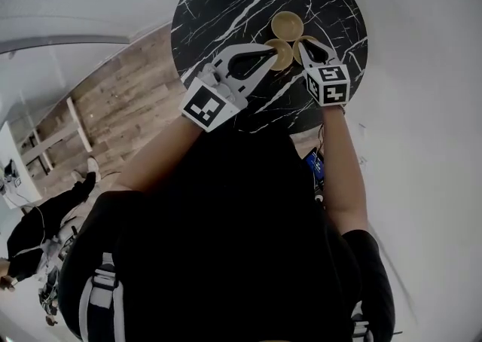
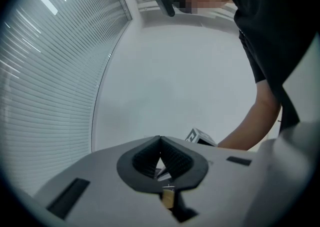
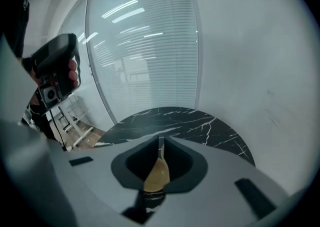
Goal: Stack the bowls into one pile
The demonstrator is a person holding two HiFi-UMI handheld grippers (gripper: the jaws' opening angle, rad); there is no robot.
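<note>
Three tan bowls sit close together on the round black marble table [image 1: 218, 1]: a far one [image 1: 287, 25], a middle one [image 1: 284, 55] and a right one [image 1: 310, 38]. My left gripper [image 1: 273, 50] reaches in from the left, tips at the middle bowl's near-left edge. Its jaws [image 2: 160, 140] meet at the tips, and only a tan sliver [image 2: 167, 198] shows low in the slot. My right gripper [image 1: 303, 44] is over the right bowl. In the right gripper view its jaws [image 3: 161, 140] stand slightly apart with that bowl's thin rim [image 3: 156, 176] between them, the table [image 3: 200, 121] behind.
Wooden floor [image 1: 120, 99] lies left of the table, white floor to the right. A person [image 1: 45, 220] is low at the far left. Glass walls with blinds [image 3: 140, 46] stand beyond the table. The right gripper's marker cube [image 2: 200, 136] shows ahead of the left jaws.
</note>
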